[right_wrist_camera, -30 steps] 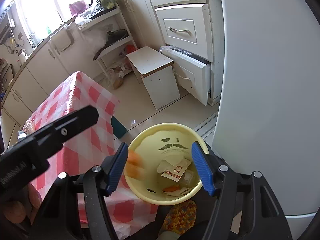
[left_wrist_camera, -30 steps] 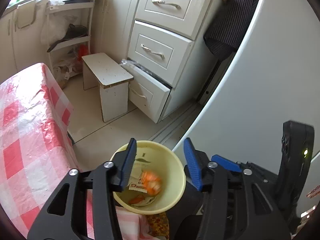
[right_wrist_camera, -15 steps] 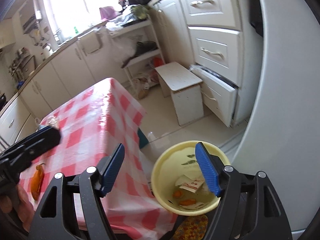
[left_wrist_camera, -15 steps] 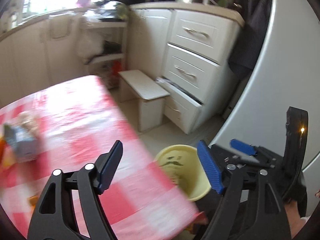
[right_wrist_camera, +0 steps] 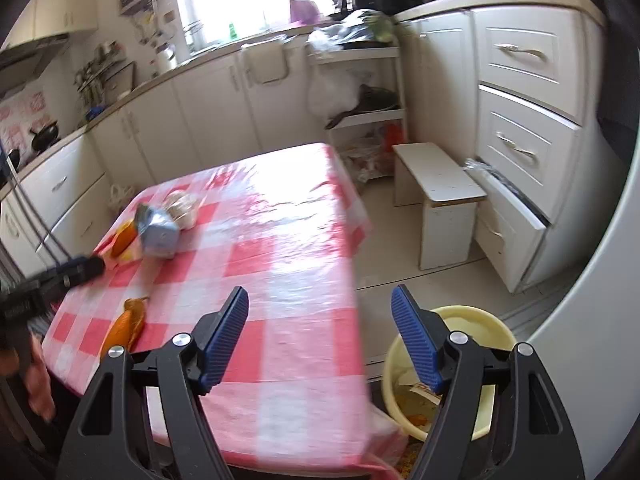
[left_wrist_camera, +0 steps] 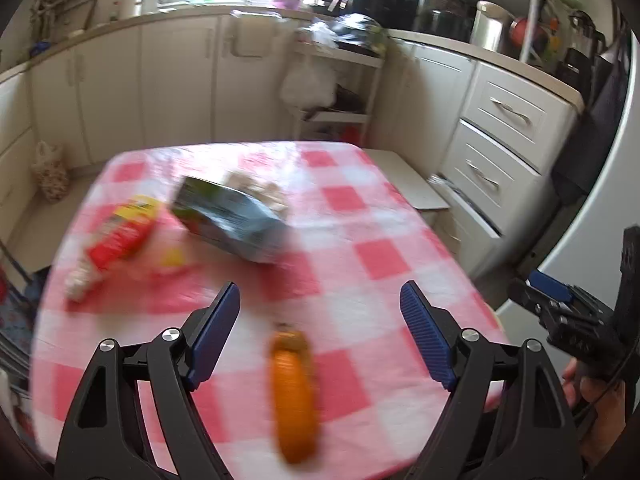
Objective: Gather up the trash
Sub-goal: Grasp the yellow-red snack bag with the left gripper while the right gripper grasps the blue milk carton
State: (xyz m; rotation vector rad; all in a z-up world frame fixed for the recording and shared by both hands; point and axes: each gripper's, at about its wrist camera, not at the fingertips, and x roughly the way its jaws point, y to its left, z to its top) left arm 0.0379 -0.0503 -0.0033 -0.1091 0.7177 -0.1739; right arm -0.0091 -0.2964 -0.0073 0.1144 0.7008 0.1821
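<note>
- left gripper [left_wrist_camera: 320, 336] hangs over the near edge of the table [left_wrist_camera: 372, 260], blue pads spread wide, nothing between them
- right below it lies an orange wrapper [left_wrist_camera: 294, 384], long and narrow, pointing away from the camera, lined up almost midway between the two pads
- it looks like thin film, so i judge it light, soft and likely to crumple; the picture is blurred, so whether anything is left inside i cannot tell
- best hold, to my eye, is across the narrow middle, pads coming in from either long side; the twisted dark end at the top is another place to pinch
- the cloth looks glossy, so the wrapper may skate away if one pad touches first
- right gripper [right_wrist_camera: 320, 336] is also spread wide and empty, held over the near right corner of the table
- the yellow bucket [right_wrist_camera: 492, 328] sits on the floor just beside that corner, partly behind the right pad, with paper and orange scraps already in its bottom
- more rubbish waits further back: a blue-grey carton [left_wrist_camera: 232, 220] lying on its side, a red and yellow packet [left_wrist_camera: 120, 236] to its left, and a crumpled pale wad [right_wrist_camera: 182, 204] touching the carton
- the carton looks stiff-walled but hollow, so i would grip across its flat faces; the packet looks limp, take it mid-body
- the wad should squash easily under the pads
- still plenty on the table, so the job looks only partly done
</note>
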